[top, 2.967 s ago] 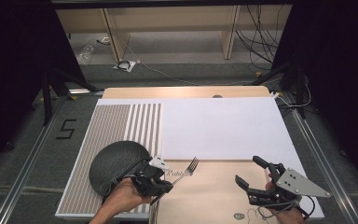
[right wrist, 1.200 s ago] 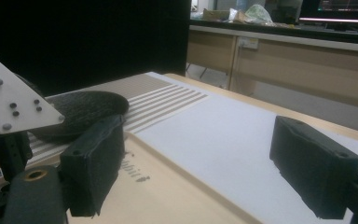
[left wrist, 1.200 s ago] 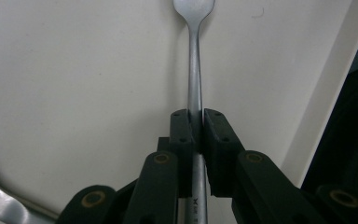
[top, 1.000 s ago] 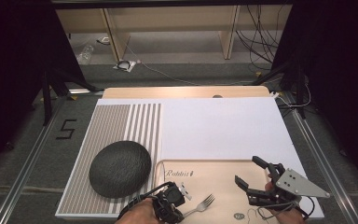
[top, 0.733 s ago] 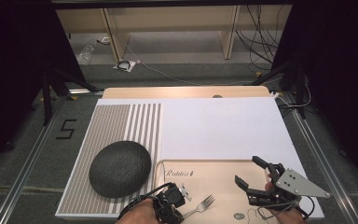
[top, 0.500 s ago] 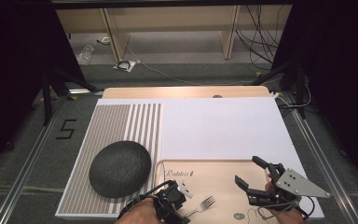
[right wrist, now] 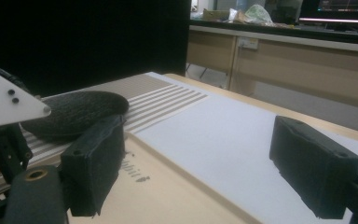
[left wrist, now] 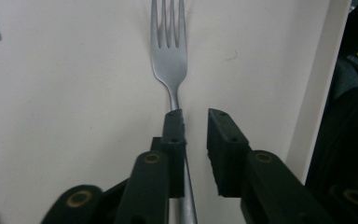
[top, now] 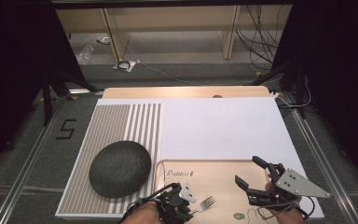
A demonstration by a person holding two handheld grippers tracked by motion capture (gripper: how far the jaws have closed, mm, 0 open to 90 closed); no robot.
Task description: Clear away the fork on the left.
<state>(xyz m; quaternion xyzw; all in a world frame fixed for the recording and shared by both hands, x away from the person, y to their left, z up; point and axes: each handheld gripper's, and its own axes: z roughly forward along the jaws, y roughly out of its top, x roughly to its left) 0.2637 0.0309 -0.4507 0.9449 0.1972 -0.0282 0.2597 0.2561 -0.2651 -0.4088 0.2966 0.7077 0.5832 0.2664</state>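
Fork (top: 207, 203) was recorded lying flat on the pale tray (top: 223, 173) at the near edge of the table, tines pointed to the far right, handle running back toward the left gripper (top: 182, 201). In the left gripper view the fork (left wrist: 169, 56) was seen with its handle passing beside the left-hand jaw and under it; the two jaws were set a little apart, a clear gap was noted between them, and the right-hand jaw was not touching the handle. Whether the left-hand jaw touched the handle could not be told. The left gripper (left wrist: 193, 119) was held low over the tray (left wrist: 65, 93). The right gripper (top: 254, 173) was recorded to the right of the fork, well apart from it, over the near right part of the tray, with its grey plate on top and its jaws spread wide on nothing. In the right gripper view the wide gap between the jaws was confirmed, and the white mat (right wrist: 223, 126) was seen through it. A dark rough dome-shaped object (top: 120, 168) was noted on the striped mat (top: 116, 121), just left of the tray; it was also seen in the right gripper view (right wrist: 74, 109). The white mat (top: 219, 126) was noted covering the far and right part of the table.
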